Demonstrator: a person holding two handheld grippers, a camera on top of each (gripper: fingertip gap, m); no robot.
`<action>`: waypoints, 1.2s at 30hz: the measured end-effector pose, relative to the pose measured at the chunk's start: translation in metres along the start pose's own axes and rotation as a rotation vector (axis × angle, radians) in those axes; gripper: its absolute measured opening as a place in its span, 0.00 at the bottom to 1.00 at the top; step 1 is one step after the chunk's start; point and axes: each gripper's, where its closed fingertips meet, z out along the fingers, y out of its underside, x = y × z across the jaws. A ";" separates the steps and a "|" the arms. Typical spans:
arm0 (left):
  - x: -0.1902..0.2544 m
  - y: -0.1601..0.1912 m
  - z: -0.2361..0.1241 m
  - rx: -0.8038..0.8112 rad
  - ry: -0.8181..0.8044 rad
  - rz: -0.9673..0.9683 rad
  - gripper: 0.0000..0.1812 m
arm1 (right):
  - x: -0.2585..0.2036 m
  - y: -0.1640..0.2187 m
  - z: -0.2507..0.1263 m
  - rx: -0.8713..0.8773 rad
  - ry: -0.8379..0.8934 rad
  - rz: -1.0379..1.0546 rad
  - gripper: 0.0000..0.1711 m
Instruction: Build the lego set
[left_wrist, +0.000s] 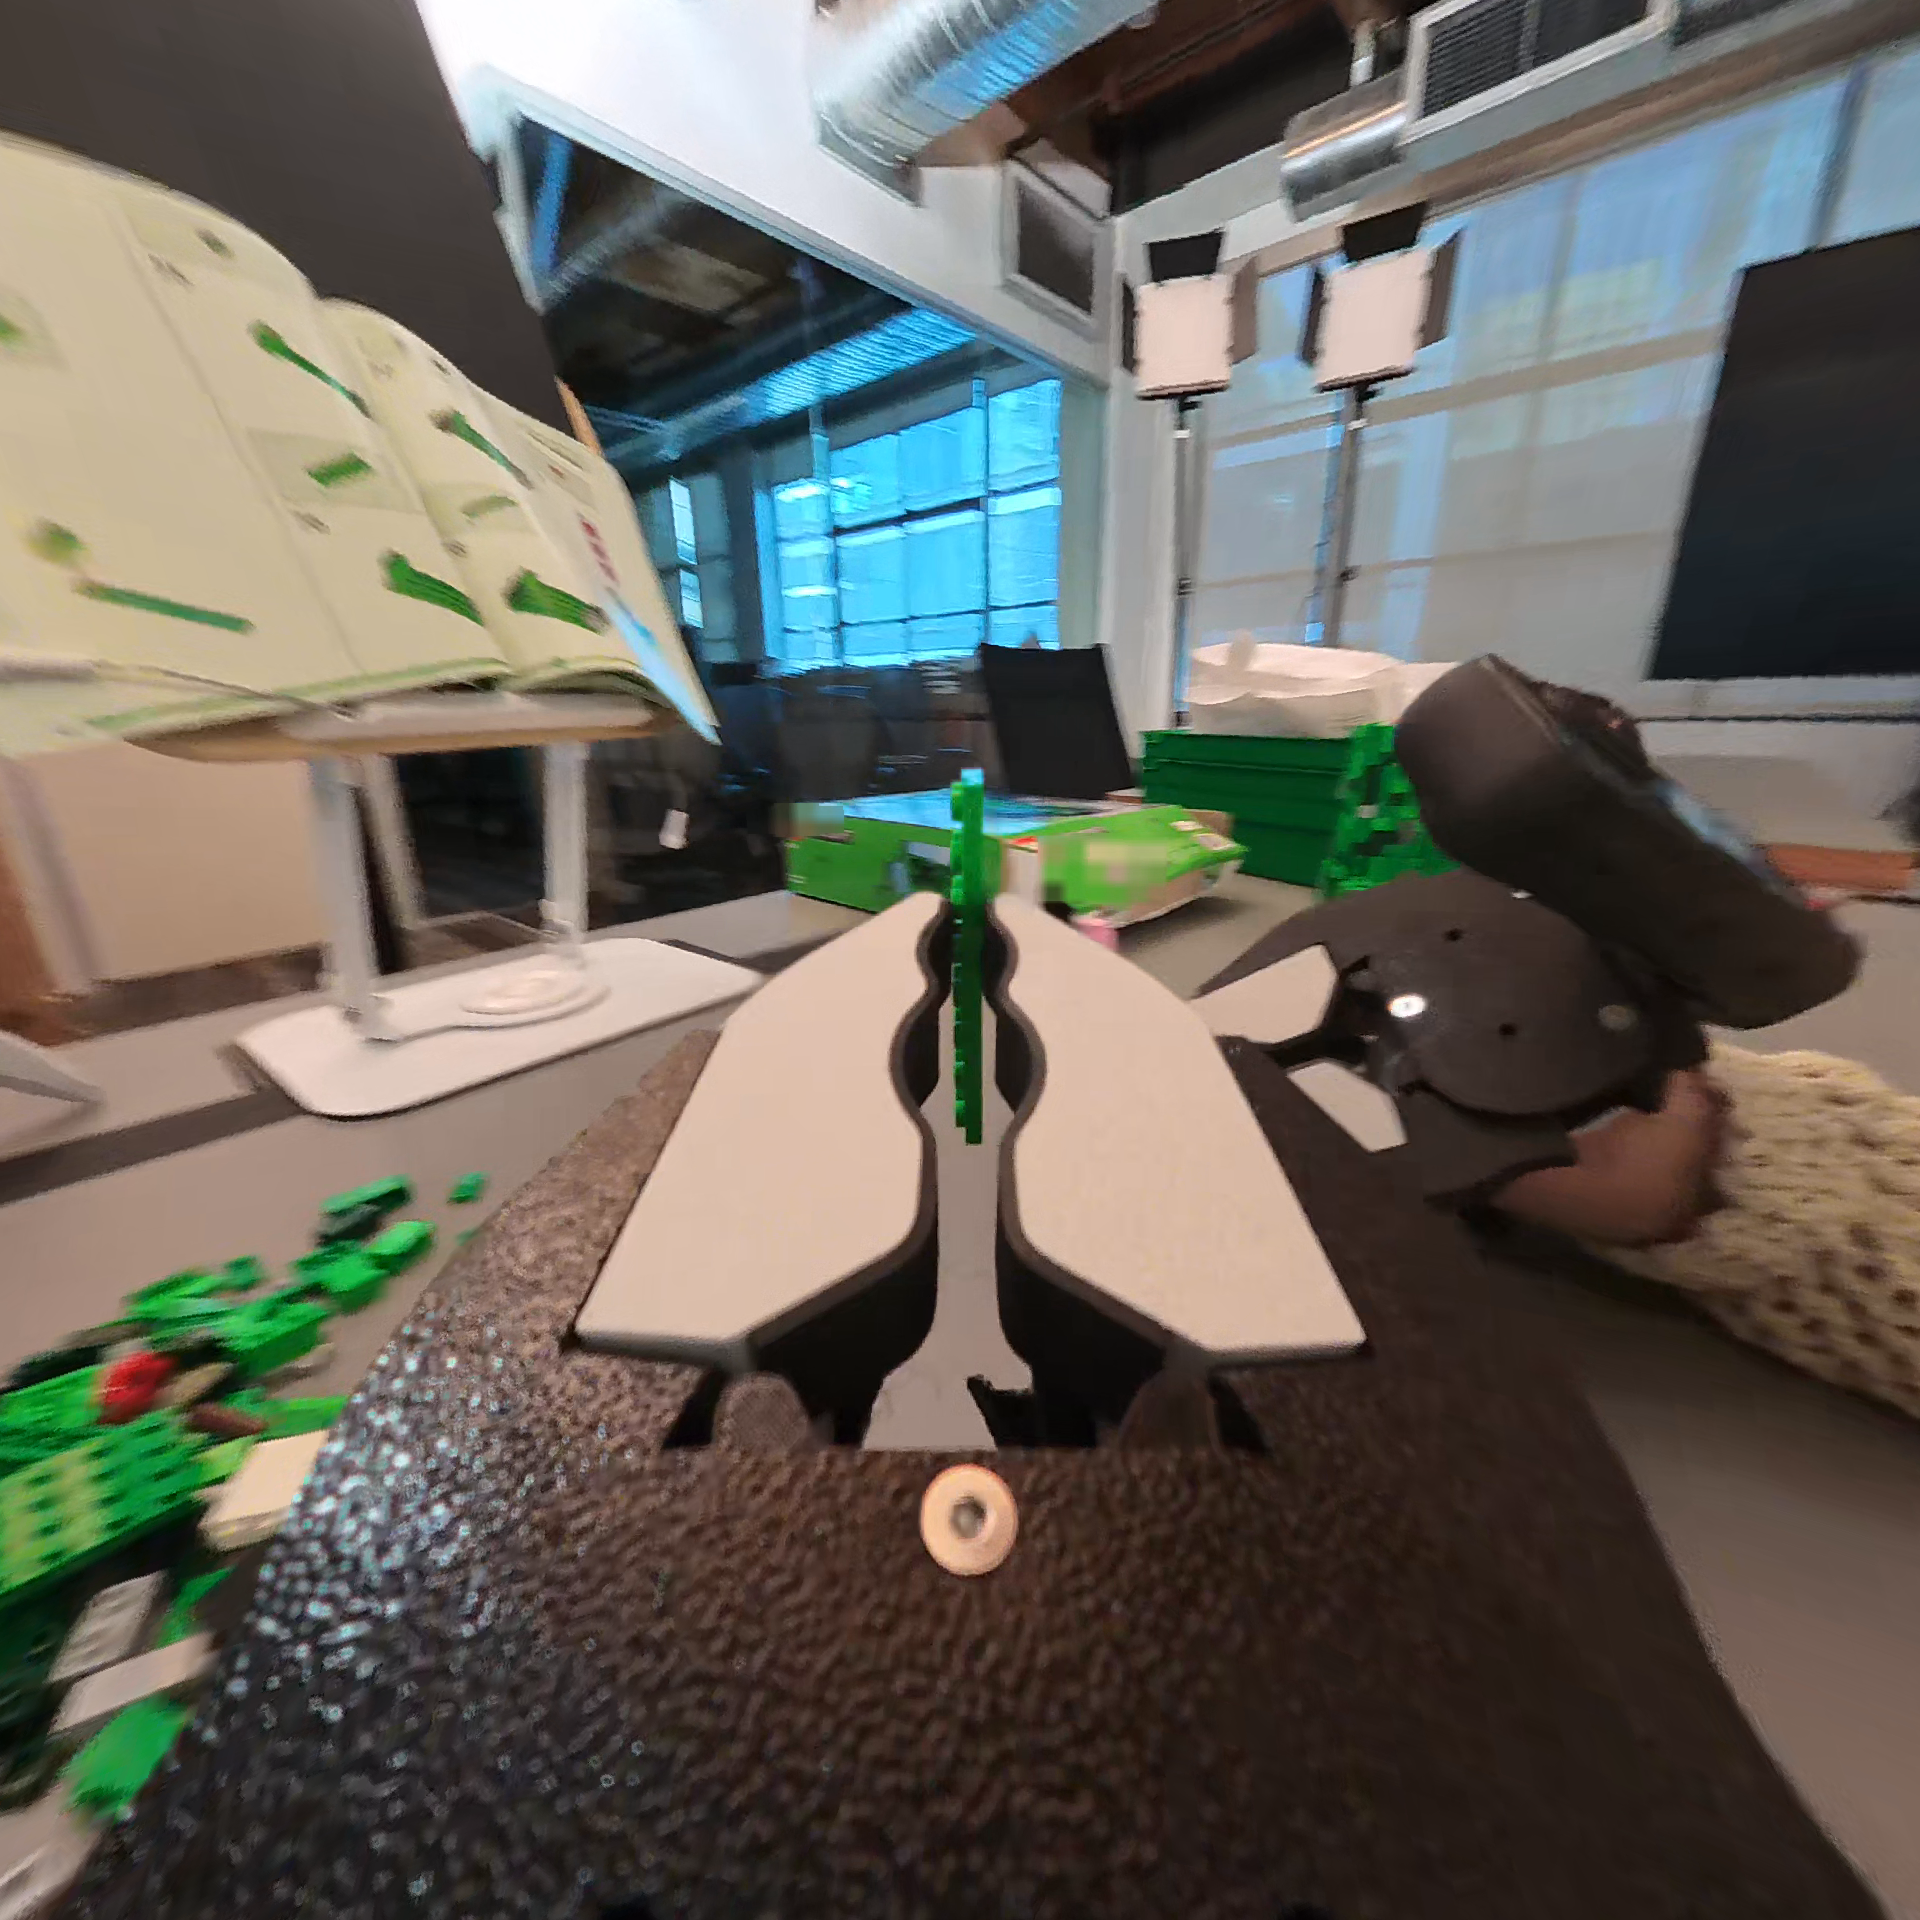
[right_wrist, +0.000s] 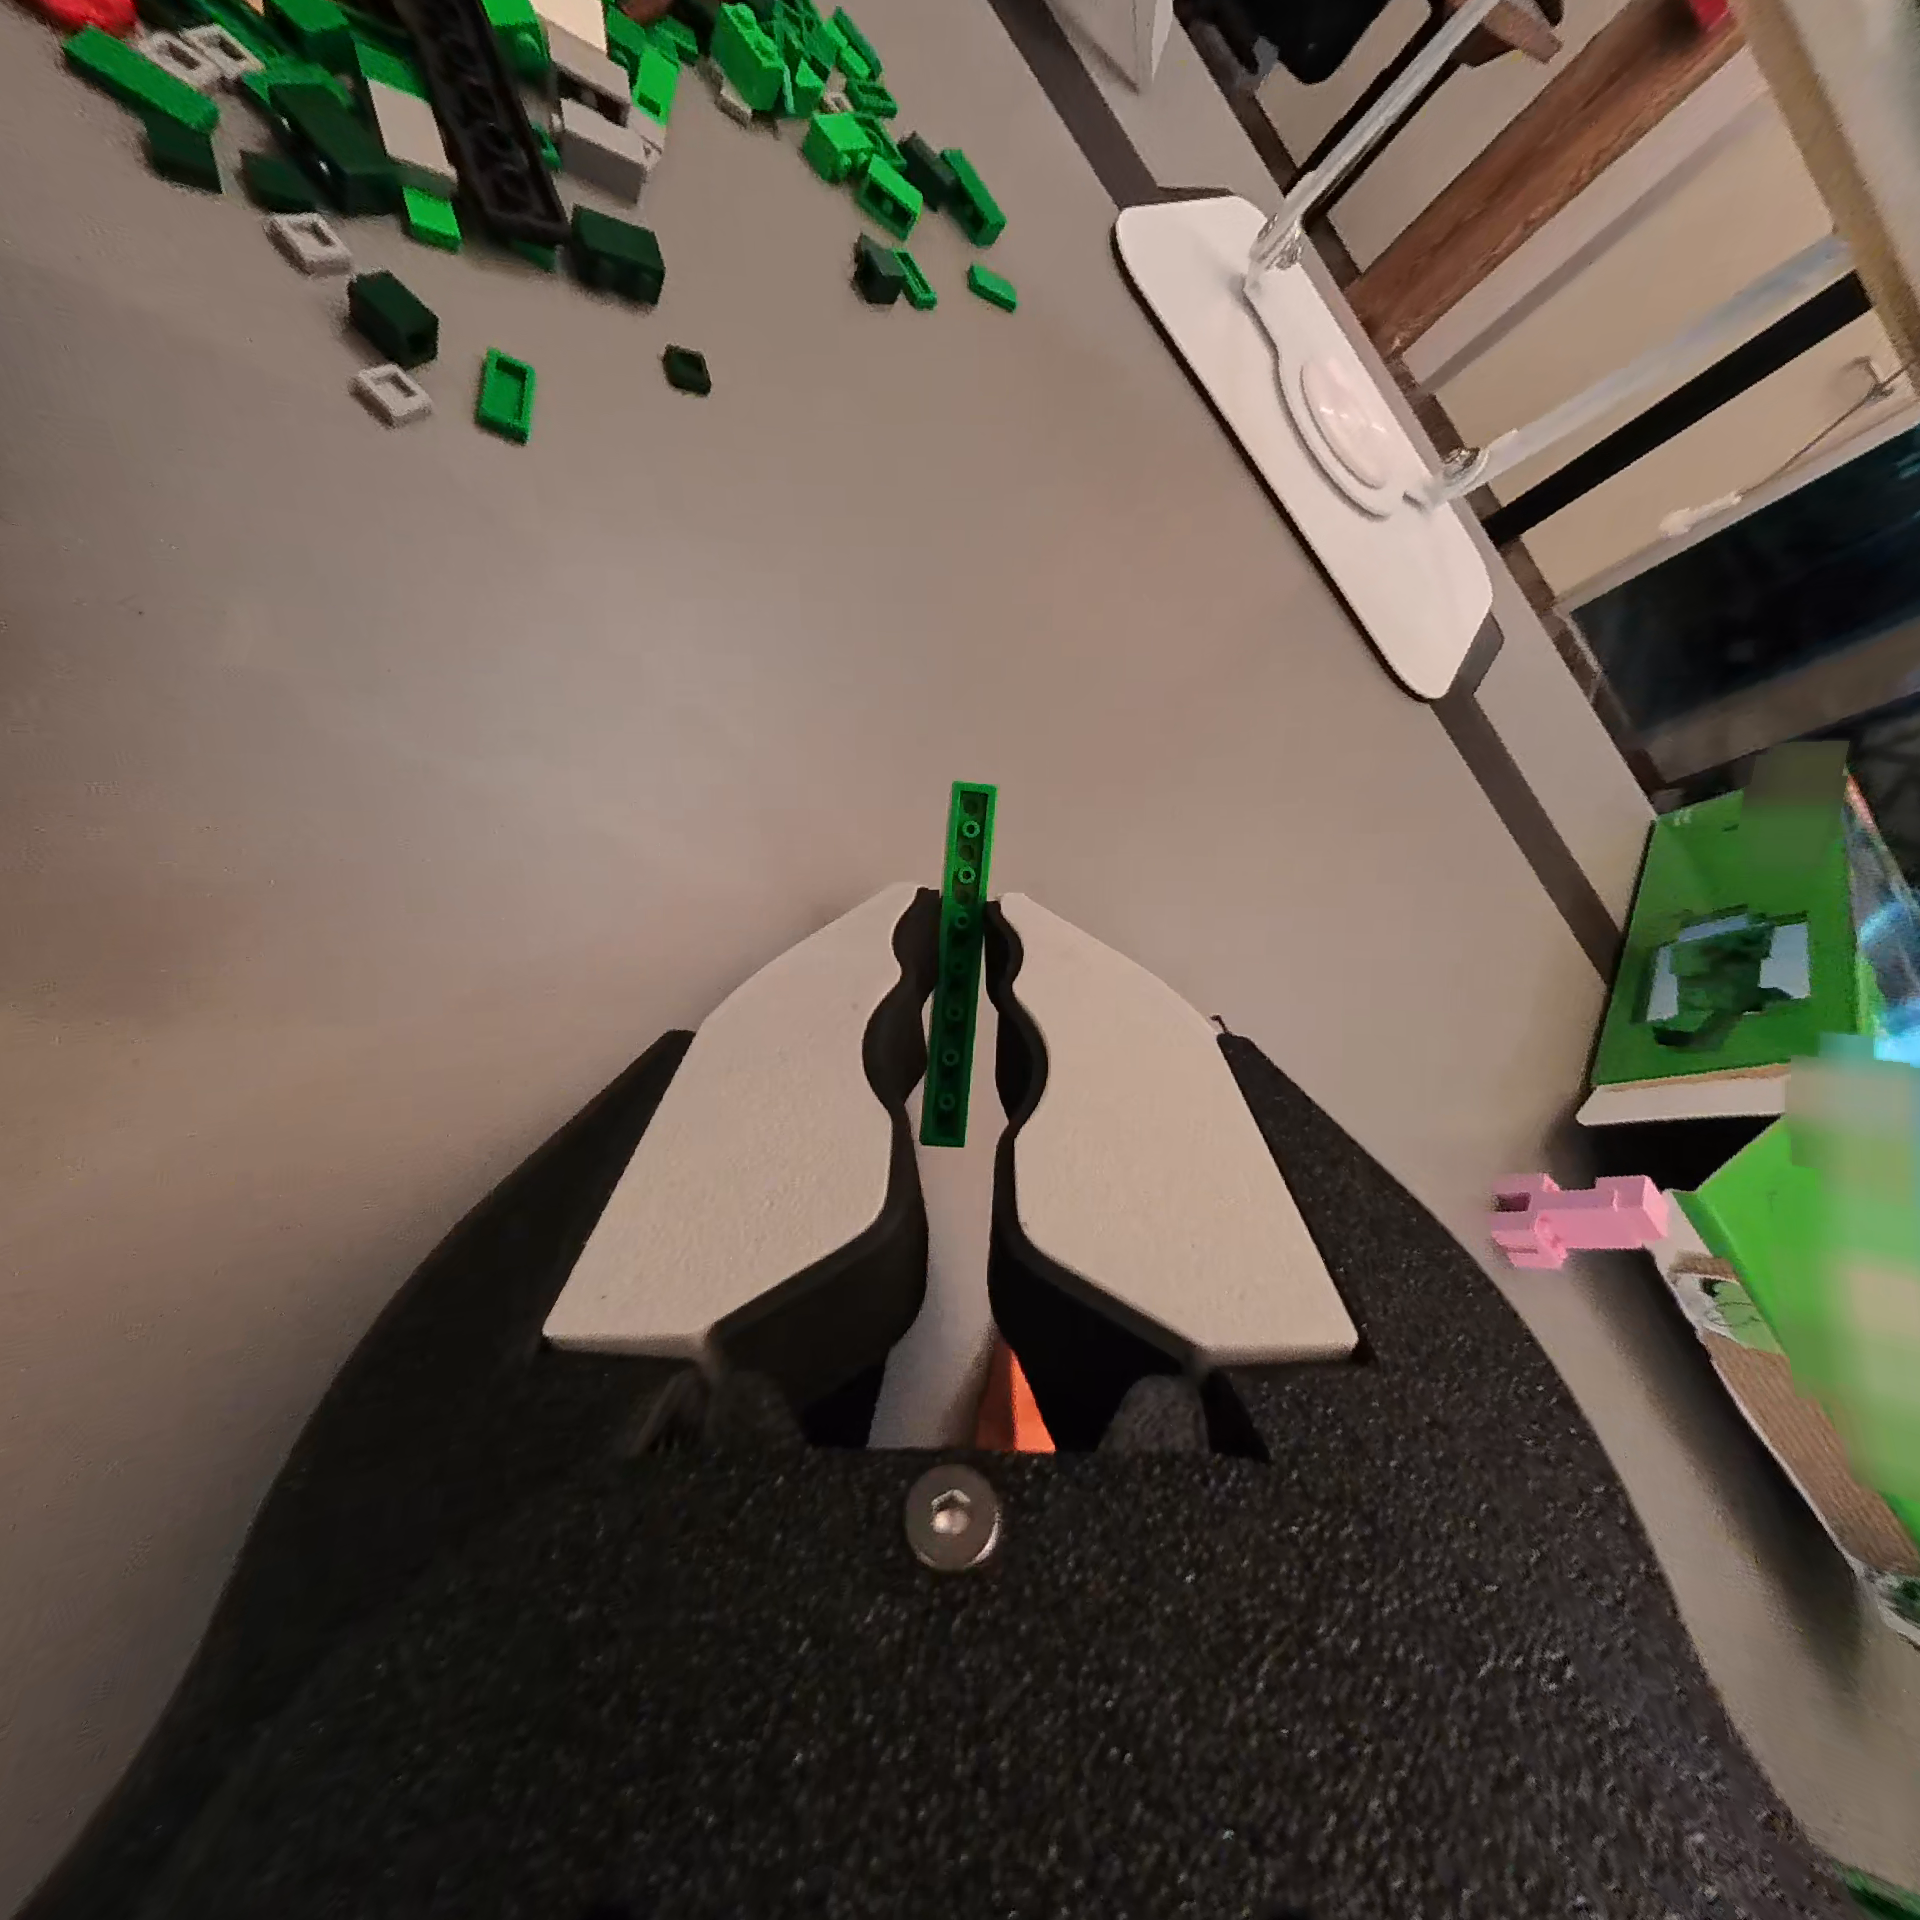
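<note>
My left gripper (left_wrist: 968, 920) is shut on a long green plate (left_wrist: 968, 862), held edge-on and raised above the grey table (left_wrist: 644, 1049), studs facing left. My right gripper (right_wrist: 961, 904) is shut on another long thin green plate (right_wrist: 968, 842), underside toward the camera, held above the grey table (right_wrist: 623, 675). The right gripper also shows in the left wrist view (left_wrist: 1278, 987), low at the right, held by a hand in a knitted sleeve (left_wrist: 1829, 1226). A pile of loose green, dark green and grey bricks lies at the left wrist view's lower left (left_wrist: 187, 1382) and the right wrist view's top left (right_wrist: 520, 135).
An open instruction booklet (left_wrist: 312, 499) rests on a white stand (left_wrist: 499, 1018), whose base shows in the right wrist view (right_wrist: 1320, 436). Green set boxes (left_wrist: 1091, 862) (right_wrist: 1745, 997) and a green built section (left_wrist: 1299, 810) sit at the table's far side. A pink brick piece (right_wrist: 1569, 1216) lies by the boxes. The left gripper's tips are roughly 15 cm from the right gripper's. The pink brick piece (right_wrist: 1569, 1216) is about 20 cm from my right fingertips and 35 cm from my left.
</note>
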 end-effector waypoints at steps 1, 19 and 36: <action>-0.002 -0.002 -0.002 0.004 -0.024 0.030 0.02 | 0.001 -0.001 0.000 0.006 -0.003 0.008 0.05; -0.007 0.005 0.001 -0.053 -0.083 0.218 0.02 | 0.012 -0.019 -0.008 0.225 0.085 -0.016 0.04; -0.012 0.010 -0.005 -0.087 -0.077 0.124 0.02 | 0.009 -0.036 -0.006 0.293 0.065 0.002 0.05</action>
